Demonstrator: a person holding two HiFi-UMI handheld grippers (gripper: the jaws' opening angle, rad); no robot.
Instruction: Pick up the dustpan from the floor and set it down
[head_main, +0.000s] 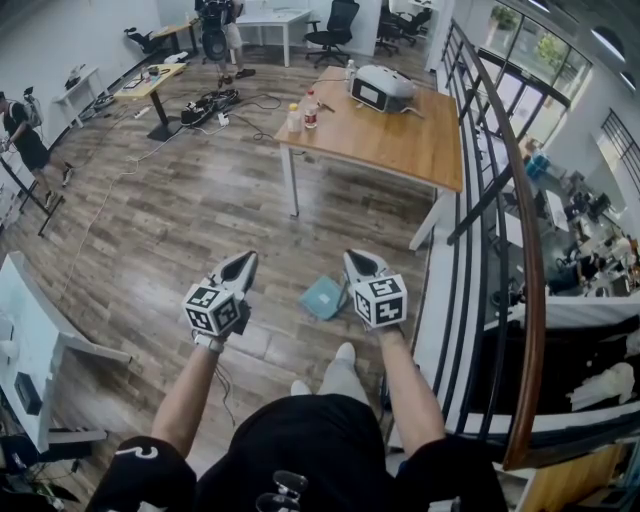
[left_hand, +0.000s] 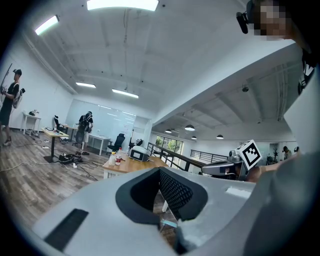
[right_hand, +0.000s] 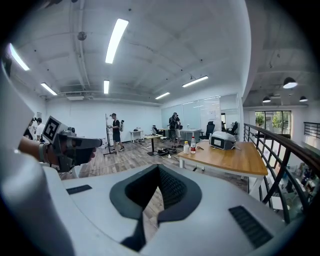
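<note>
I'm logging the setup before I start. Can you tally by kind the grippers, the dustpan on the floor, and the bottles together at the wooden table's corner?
Grippers: 2, the left gripper and the right gripper
Dustpan: 1
Bottles: 2
Total: 5

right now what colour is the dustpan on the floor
Teal; the dustpan shows best in the head view.

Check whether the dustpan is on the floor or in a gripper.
On the floor. The teal dustpan lies there by the person's feet; the left gripper and right gripper are both shut, holding nothing.
</note>
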